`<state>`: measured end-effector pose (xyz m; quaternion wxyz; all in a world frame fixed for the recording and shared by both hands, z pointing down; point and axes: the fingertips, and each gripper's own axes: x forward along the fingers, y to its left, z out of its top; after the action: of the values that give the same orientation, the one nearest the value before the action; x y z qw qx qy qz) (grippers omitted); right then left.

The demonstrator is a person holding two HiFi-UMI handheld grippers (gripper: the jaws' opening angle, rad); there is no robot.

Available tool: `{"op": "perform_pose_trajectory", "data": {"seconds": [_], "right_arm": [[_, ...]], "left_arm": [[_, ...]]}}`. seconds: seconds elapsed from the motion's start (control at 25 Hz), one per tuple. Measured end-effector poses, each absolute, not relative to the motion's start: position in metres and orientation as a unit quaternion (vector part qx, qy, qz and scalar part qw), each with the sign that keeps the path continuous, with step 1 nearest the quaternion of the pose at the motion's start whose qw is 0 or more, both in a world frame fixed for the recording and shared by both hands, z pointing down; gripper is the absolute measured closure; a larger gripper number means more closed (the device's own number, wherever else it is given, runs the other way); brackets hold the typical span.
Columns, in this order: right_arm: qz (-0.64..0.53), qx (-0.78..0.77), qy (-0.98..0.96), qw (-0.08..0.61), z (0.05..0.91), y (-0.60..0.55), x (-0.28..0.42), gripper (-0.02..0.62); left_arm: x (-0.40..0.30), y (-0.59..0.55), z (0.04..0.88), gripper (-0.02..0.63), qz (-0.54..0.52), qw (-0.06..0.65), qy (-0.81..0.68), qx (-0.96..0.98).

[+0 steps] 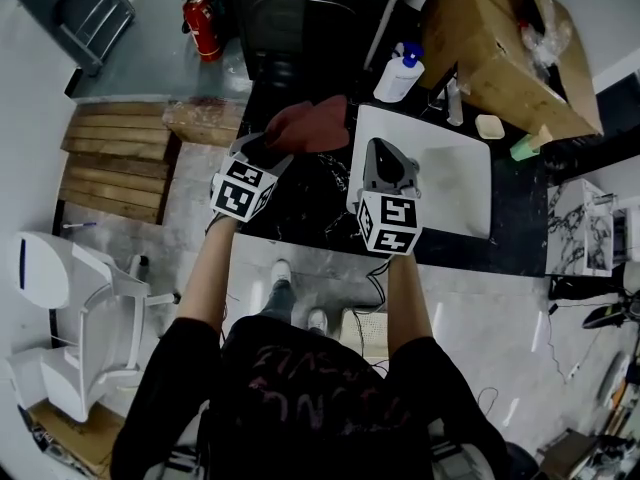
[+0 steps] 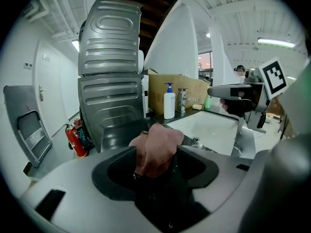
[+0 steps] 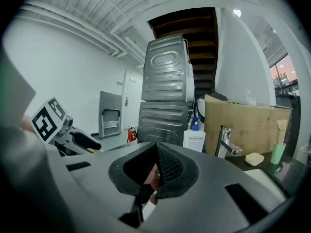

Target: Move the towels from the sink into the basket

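Observation:
A reddish-brown towel (image 1: 308, 124) lies bunched on the black counter (image 1: 300, 203), left of the white sink (image 1: 455, 173). My left gripper (image 1: 272, 149) reaches in at the towel's near left edge. In the left gripper view the towel (image 2: 158, 147) sits between the widely spread jaws of that gripper (image 2: 158, 155), which is open. My right gripper (image 1: 388, 160) hangs over the sink's left part. In the right gripper view its tips (image 3: 154, 163) meet, shut; a pinkish sliver shows below them and I cannot tell what it is. No basket is in view.
A soap bottle (image 1: 400, 73), faucet (image 1: 455, 103), soap bar (image 1: 490, 126) and green cup (image 1: 523, 148) stand behind the sink. A cardboard box (image 1: 510, 48) fills the back right. Stacked steel machines (image 2: 109, 81) rise behind the counter. A fire extinguisher (image 1: 203, 23) and wooden pallet (image 1: 110, 158) are left.

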<state>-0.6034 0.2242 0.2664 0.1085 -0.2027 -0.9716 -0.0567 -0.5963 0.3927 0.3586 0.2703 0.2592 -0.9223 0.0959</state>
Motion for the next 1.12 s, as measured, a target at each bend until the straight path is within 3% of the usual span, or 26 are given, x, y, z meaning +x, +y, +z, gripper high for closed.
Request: {"op": "perform_pose_trajectory", "data": {"seconds": [0.44, 0.52, 0.6, 1.12], "right_arm": [[-0.054, -0.183, -0.974, 0.125, 0.281, 0.215, -0.612, 0.58], [-0.056, -0.179, -0.974, 0.127, 0.282, 0.214, -0.614, 0.58], [-0.056, -0.175, -0.975, 0.129, 0.283, 0.213, -0.616, 0.58], [-0.048, -0.146, -0.98, 0.127, 0.273, 0.212, -0.614, 0.58]], "left_arm": [[-0.609, 0.392, 0.409, 0.349, 0.135, 0.356, -0.882, 0.276], [-0.611, 0.393, 0.41, 0.413, 0.143, 0.361, -0.879, 0.276], [-0.615, 0.395, 0.408, 0.534, 0.141, 0.356, -0.883, 0.271], [-0.621, 0.397, 0.356, 0.546, 0.033, 0.256, -0.925, 0.278]]}}
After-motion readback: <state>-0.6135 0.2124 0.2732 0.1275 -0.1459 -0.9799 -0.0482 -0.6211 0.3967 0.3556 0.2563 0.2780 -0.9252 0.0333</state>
